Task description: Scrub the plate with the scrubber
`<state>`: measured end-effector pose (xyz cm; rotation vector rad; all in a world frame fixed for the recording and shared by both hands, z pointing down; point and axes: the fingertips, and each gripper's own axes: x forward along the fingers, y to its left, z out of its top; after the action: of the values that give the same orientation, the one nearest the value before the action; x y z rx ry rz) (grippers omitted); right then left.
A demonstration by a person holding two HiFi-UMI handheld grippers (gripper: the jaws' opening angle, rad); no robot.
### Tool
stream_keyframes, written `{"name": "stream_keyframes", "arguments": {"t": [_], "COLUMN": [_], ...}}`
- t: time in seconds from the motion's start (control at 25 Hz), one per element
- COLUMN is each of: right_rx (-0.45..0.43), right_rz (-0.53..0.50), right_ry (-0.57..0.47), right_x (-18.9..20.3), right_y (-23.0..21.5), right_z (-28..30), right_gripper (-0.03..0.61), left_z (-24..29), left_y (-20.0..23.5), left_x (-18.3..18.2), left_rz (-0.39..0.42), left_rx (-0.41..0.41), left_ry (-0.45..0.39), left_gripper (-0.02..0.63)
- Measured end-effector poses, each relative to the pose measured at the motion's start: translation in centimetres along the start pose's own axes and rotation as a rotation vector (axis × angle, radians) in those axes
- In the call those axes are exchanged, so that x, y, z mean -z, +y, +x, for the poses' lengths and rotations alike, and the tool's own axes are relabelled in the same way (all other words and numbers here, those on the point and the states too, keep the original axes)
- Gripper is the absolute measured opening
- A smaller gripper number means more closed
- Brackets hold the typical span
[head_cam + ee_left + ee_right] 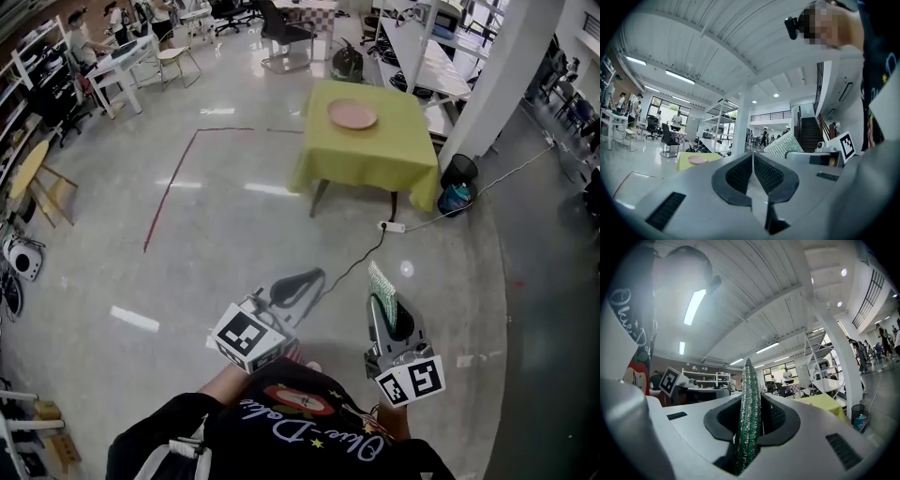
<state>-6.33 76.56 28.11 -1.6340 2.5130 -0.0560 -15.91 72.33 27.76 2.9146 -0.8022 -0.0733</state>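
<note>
- Plate [352, 114]: on counter [375, 155], toward far edge.
- Left hand-held gripper [753, 163]: pressed together, empty, well short of counter.
- Right hand-held gripper [751, 408]: pinching scrubber [749, 380], well short of counter.

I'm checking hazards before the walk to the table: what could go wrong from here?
The cable and power strip lie on the floor on the way to the cloth-covered table: a trip hazard. The plate sits unheld there, and the left gripper is shut and empty, so scrubbing with the scrubber may push it around.
</note>
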Motion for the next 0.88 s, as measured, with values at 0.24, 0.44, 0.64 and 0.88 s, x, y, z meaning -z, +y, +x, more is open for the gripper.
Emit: {"name": "stream_keyframes", "arguments": {"t": [0.24,0.44,0.64,0.88], "right_rx": [-0.001,0.026,0.056,0.067], "right_rz": [0.024,0.019,-0.006,-0.022], "right_ry": [-0.004,0.005,0.01,0.011], "right_x": [-0.1,-0.1,-0.6,-0.4], "right_y": [-1.1,-3.2,-6.0,-8.7], "right_z": [0.2,0.8,3.2,7.5], "right_gripper": [0.064,0.064,0.064,0.064], "left_z": [0.8,3.4,7.5,11.1], "left_y": [0.3,1.0,2.8,6.7], "left_x": [0.0,0.4,0.0,-0.1], "left_rz": [0.004,-0.016,-0.024,-0.023], "left_rx": [-0.021,0.004,0.061,0.083], "left_ry": [0.018,0.009,-0.007,-0.011], "left_gripper": [0.012,0.012,0.012,0.012]}}
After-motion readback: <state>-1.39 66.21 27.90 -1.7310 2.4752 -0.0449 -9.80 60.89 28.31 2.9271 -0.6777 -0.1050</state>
